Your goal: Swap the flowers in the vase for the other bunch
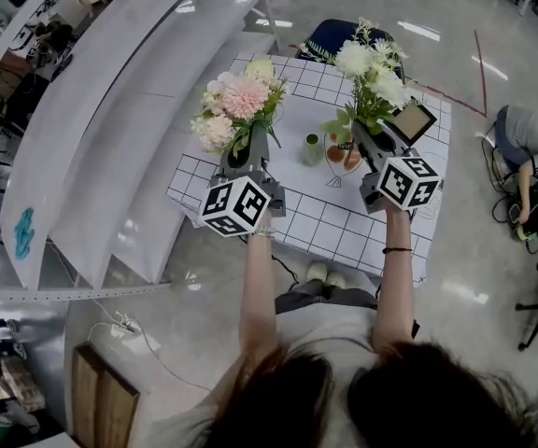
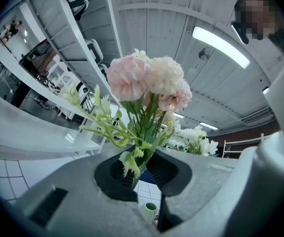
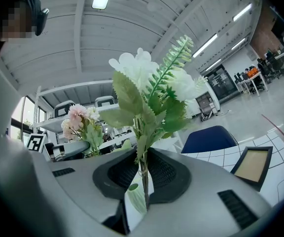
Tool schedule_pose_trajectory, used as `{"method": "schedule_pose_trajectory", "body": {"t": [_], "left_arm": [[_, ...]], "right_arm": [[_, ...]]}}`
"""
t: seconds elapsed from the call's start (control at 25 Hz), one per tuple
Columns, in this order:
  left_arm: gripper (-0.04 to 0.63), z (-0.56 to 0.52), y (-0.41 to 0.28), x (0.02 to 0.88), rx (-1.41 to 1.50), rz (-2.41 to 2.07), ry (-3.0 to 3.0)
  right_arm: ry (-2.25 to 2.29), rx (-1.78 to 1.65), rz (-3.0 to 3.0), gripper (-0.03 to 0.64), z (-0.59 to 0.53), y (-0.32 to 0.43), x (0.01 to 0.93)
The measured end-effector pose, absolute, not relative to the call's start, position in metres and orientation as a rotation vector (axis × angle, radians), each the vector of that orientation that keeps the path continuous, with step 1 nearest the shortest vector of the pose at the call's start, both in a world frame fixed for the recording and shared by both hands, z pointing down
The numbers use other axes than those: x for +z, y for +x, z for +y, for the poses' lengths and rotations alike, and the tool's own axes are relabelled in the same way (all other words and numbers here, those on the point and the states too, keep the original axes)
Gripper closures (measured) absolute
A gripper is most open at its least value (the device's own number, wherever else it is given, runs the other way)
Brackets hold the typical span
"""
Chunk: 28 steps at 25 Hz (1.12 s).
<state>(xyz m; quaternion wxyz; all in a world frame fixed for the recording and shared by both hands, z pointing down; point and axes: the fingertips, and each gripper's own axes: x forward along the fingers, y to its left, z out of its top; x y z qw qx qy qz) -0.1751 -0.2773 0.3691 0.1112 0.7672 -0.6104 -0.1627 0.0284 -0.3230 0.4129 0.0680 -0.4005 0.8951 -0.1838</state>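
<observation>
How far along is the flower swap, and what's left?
Done: the green vase on the table stands empty, so the old bunch is out. In hand: the left gripper is shut on the stems of the pink bunch, the right gripper on those of the white bunch, both above the table. Left: put the replacement in the vase and lay the other down. Which bunch came out isn't shown.

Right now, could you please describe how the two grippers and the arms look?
Both the left gripper and right gripper are grey with black ribbed pads, each carrying a white cube with black square markers. Forearms are bare; a thin black band circles the right wrist.
</observation>
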Motion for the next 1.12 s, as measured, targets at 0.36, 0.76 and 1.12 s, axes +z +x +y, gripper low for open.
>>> {"method": "schedule_pose_trajectory", "body": {"t": [0.36, 0.76, 1.12], "left_arm": [[0.548, -0.274, -0.179, 0.376, -0.472, -1.815, 2.215], [0.548, -0.260, -0.182, 0.383, -0.469, -1.860, 2.177], [0.548, -0.255, -0.189, 0.395, -0.463, -1.887, 2.129]], "right_arm": [[-1.192, -0.533, 2.692, 0.563, -0.323, 0.027, 0.407], [-1.137, -0.461, 2.672, 0.563, -0.320, 0.023, 0.387], [-1.120, -0.400, 2.592, 0.563, -0.323, 0.023, 0.367]]}}
